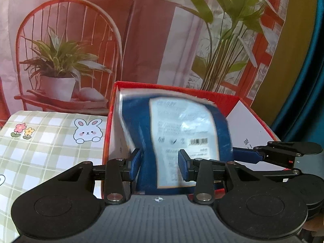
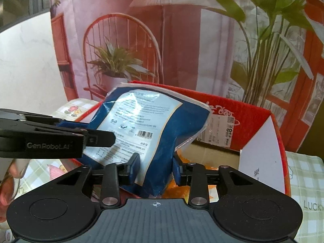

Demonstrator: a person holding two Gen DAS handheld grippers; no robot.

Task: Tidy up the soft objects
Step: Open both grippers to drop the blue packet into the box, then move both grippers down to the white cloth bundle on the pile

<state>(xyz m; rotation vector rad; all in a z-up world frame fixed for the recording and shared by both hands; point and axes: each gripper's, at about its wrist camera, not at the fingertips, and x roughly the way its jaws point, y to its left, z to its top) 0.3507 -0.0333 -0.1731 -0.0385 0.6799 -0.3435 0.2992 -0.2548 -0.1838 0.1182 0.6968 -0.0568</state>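
A blue soft packet with a white printed label [image 1: 178, 129] stands tilted in a red cardboard box [image 1: 226, 97]. My left gripper [image 1: 160, 162] has its blue pads on either side of the packet's lower part with a gap showing, so it looks open. In the right wrist view the same packet [image 2: 141, 121] leans over the box [image 2: 253, 111]. My right gripper [image 2: 156, 168] has its pads pressed against the packet's lower corner. The left gripper [image 2: 60, 135] reaches in from the left beside the packet. The right gripper also shows at the right of the left wrist view [image 1: 279, 154].
A green checked cloth with a bunny print [image 1: 50, 141] covers the table left of the box. Orange items [image 2: 178, 188] lie inside the box under the packet. A printed backdrop with a chair and plants [image 1: 66, 50] hangs behind. A white box flap [image 2: 261, 162] stands at right.
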